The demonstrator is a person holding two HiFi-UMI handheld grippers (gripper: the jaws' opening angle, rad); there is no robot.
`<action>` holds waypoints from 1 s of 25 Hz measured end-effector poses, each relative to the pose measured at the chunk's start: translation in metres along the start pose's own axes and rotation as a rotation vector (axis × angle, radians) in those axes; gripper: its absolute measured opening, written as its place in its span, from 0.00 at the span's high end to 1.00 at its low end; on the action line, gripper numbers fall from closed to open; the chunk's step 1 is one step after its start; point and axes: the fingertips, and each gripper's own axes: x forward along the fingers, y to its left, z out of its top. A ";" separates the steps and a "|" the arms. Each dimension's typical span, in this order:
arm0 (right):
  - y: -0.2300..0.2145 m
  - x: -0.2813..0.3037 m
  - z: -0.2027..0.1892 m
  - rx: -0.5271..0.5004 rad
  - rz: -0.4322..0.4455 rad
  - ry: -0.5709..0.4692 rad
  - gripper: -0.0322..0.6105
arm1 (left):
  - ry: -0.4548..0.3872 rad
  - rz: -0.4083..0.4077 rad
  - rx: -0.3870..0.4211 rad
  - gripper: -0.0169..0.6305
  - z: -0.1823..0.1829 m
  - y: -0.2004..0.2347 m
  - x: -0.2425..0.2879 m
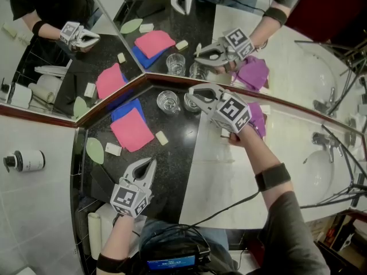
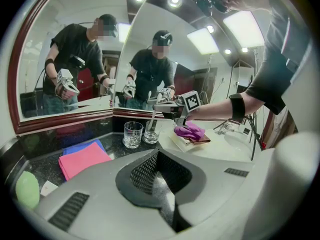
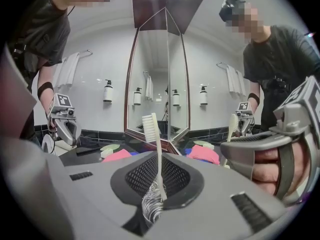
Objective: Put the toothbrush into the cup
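Observation:
A cream toothbrush (image 3: 156,154) stands upright between the jaws of my right gripper (image 3: 158,194), bristles at the top, and the gripper is shut on its handle. Just below its lower end sits a clear glass cup (image 3: 151,208). In the head view this gripper (image 1: 194,96) hovers over that cup (image 1: 191,103) at the mirror corner. From the left gripper view the toothbrush (image 2: 152,122) slants down toward the cup (image 2: 151,135). A second glass (image 1: 168,102) stands beside it on the left. My left gripper (image 1: 150,164) is shut and empty, low over the black counter (image 1: 178,171).
A pink cloth (image 1: 132,130) lies on a blue cloth (image 1: 123,110) at the left. A green leaf-shaped dish (image 1: 94,150) and two small soap bars (image 1: 161,137) sit nearby. A purple cloth (image 1: 258,119) lies behind my right hand. The faucet (image 1: 324,141) and basin are at the right; mirrors close the back.

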 end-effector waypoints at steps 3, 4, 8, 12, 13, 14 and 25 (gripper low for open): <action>0.007 -0.003 0.016 -0.007 0.003 0.001 0.88 | -0.011 0.001 0.001 0.97 0.001 0.000 -0.002; 0.008 -0.005 0.021 -0.010 -0.002 0.004 0.88 | -0.012 0.000 0.002 0.97 0.003 0.000 -0.003; 0.010 -0.017 0.043 -0.020 -0.033 0.017 0.88 | -0.035 -0.007 0.014 0.97 0.009 -0.001 -0.004; 0.018 -0.032 0.067 -0.008 -0.058 0.016 0.88 | -0.054 0.002 0.020 0.97 0.018 0.000 -0.014; 0.021 -0.037 0.073 -0.005 -0.066 0.015 0.88 | -0.057 0.003 0.021 0.97 0.021 0.000 -0.016; 0.025 -0.042 0.078 -0.001 -0.077 0.013 0.88 | -0.061 0.002 0.022 0.97 0.023 -0.001 -0.017; 0.086 -0.115 0.084 0.248 -0.259 -0.040 0.88 | -0.091 -0.046 0.055 0.97 0.039 -0.019 -0.036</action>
